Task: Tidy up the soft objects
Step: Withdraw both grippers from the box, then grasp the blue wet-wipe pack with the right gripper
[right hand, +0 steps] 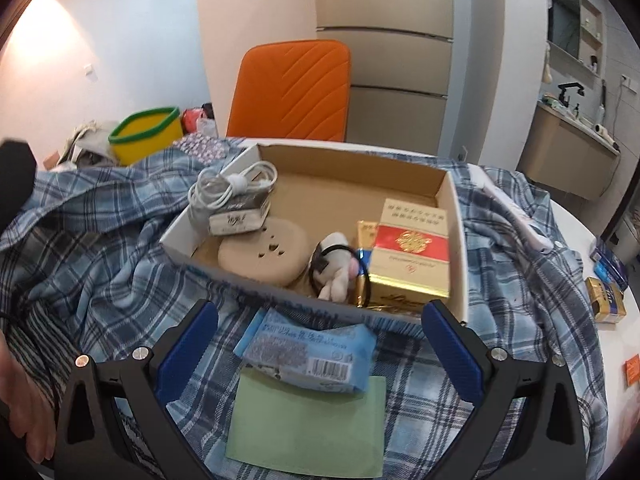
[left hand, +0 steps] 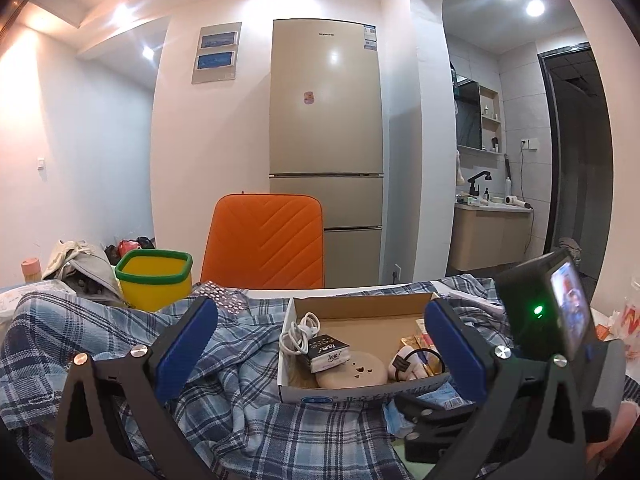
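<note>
Between the wide-spread blue pads of the right tool (right hand: 316,344), which has hold of nothing, lies a pale blue tissue pack (right hand: 306,350), resting partly on a green paper sheet (right hand: 308,424) over the plaid shirt (right hand: 100,272). I judge the pack light, squashy and a little slick in its plastic wrap; taking it across its short sides at mid-length should pinch it without it sliding out. Just beyond the tool stands a cardboard box (right hand: 458,248) holding a coiled white cable (right hand: 228,188), a beige pad (right hand: 264,256), a small plush toy (right hand: 336,272) and a gold carton (right hand: 408,256). Farther left, the left tool (left hand: 320,340) hangs equally spread and empty over the shirt, facing the same box.
</note>
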`<state>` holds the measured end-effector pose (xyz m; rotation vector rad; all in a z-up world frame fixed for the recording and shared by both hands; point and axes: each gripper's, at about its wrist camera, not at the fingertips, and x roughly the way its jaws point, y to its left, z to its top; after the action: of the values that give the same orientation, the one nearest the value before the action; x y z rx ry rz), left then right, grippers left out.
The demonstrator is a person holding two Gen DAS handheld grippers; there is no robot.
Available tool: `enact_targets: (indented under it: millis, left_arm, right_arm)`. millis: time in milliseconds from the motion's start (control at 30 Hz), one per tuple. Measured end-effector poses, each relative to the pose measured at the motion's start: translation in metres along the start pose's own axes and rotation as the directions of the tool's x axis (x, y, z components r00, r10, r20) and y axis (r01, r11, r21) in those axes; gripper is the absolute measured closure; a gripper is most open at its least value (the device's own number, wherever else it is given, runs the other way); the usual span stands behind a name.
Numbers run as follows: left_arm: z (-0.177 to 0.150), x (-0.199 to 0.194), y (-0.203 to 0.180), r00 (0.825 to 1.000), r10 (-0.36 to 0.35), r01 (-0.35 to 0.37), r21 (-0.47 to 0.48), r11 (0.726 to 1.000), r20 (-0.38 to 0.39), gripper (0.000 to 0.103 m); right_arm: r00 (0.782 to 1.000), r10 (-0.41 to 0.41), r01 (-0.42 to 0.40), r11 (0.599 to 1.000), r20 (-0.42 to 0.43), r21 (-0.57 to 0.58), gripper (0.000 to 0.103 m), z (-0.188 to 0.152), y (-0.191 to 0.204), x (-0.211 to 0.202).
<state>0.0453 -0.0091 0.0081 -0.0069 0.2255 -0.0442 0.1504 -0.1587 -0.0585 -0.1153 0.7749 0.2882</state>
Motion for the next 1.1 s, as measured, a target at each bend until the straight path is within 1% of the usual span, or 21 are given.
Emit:
enact_targets:
  millis: [167,200,233,267,333,400,467,500,600,667,733,800,833,867,900,933,1033,1100]
  left_arm:
    - [0.0,0.001,0.0,1.0,0.001,-0.001,-0.003,1.0,-0.006,0.0]
    - [0.0,0.002,0.0,1.0,0.001,-0.001,-0.003,1.0,-0.007,0.0]
    - [0.0,0.002,0.0,1.0,0.002,-0.002,-0.003,1.0,-0.01,0.0]
    - [-0.001,0.003,0.0,1.0,0.001,-0.001,-0.003,1.0,-0.014,0.0]
    - [-0.001,0.004,-0.001,1.0,0.001,-0.001,-0.002,1.0,-0.019,0.0]
    - [-0.001,0.003,-0.001,1.0,0.001,-0.001,0.0,1.0,-0.015,0.0]
    - [-0.001,0.003,-0.002,1.0,-0.001,0.001,0.005,1.0,-0.011,0.0]
    - [-0.001,0.003,-0.002,1.0,-0.004,0.004,0.006,1.0,-0.013,0.0]
    - [-0.001,0.004,-0.001,1.0,-0.012,0.012,0.002,1.0,-0.028,0.0]
    - [-0.001,0.005,-0.001,0.999,-0.015,0.015,0.0,1.0,-0.029,0.0]
    - [-0.001,0.005,0.0,1.0,-0.013,0.013,-0.005,1.0,-0.029,0.0]
    - [-0.001,0.005,0.002,0.999,-0.014,0.013,-0.011,1.0,-0.033,0.0]
    - [-0.001,0.005,0.002,0.999,-0.014,0.013,-0.014,1.0,-0.034,0.0]
    - [-0.001,0.005,0.002,0.999,-0.014,0.013,-0.015,1.0,-0.034,0.0]
    - [-0.001,0.005,0.002,0.999,-0.013,0.013,-0.014,1.0,-0.034,0.0]
    - [-0.001,0.006,0.003,0.999,-0.012,0.012,-0.016,1.0,-0.033,0.0]
    - [0.0,0.006,0.005,1.0,-0.007,0.006,-0.024,1.0,-0.03,0.0]
    - [0.0,0.007,0.007,0.999,-0.004,0.003,-0.035,0.999,-0.033,0.0]
  right_arm:
    - [0.998,0.025,-0.026,1.0,-0.061,-0.013,0.0,-0.002,0.003,0.011]
    - [0.997,0.033,-0.034,0.999,-0.072,-0.012,0.002,-0.002,0.003,0.013]
    - [0.996,0.04,-0.041,0.999,-0.08,-0.01,0.007,-0.002,0.003,0.014]
    - [0.995,0.045,-0.046,0.999,-0.092,-0.008,0.009,-0.003,0.003,0.016]
    - [0.993,0.046,-0.047,0.999,-0.107,-0.007,0.01,-0.004,0.004,0.02]
    - [0.992,0.051,-0.052,0.999,-0.116,-0.005,0.018,-0.004,0.004,0.021]
    - [0.99,0.048,-0.049,0.999,-0.132,-0.002,0.036,-0.004,0.003,0.023]
    - [0.989,0.045,-0.045,0.999,-0.139,0.004,0.036,-0.005,0.002,0.024]
    - [0.99,0.06,-0.056,0.998,-0.126,0.033,0.045,-0.005,-0.004,0.019]
    - [0.991,0.057,-0.052,0.998,-0.12,0.048,0.06,-0.004,-0.007,0.017]
    - [0.991,0.073,-0.066,0.996,-0.116,0.061,0.063,-0.004,-0.012,0.011]
    - [0.991,0.07,-0.062,0.996,-0.113,0.068,0.062,-0.005,-0.015,0.008]
    - [0.992,0.069,-0.061,0.995,-0.109,0.075,0.058,-0.005,-0.016,0.008]
    - [0.991,0.061,-0.052,0.995,-0.115,0.08,0.039,-0.005,-0.016,0.009]
    - [0.992,0.047,-0.037,0.996,-0.12,0.083,0.029,-0.005,-0.016,0.011]
    - [0.993,0.042,-0.033,0.996,-0.108,0.089,0.022,-0.004,-0.016,0.01]
    - [0.995,0.014,-0.004,0.996,-0.099,0.093,0.021,-0.001,-0.015,0.006]
    - [0.991,-0.016,0.029,0.995,-0.136,0.099,0.019,0.003,-0.012,0.01]
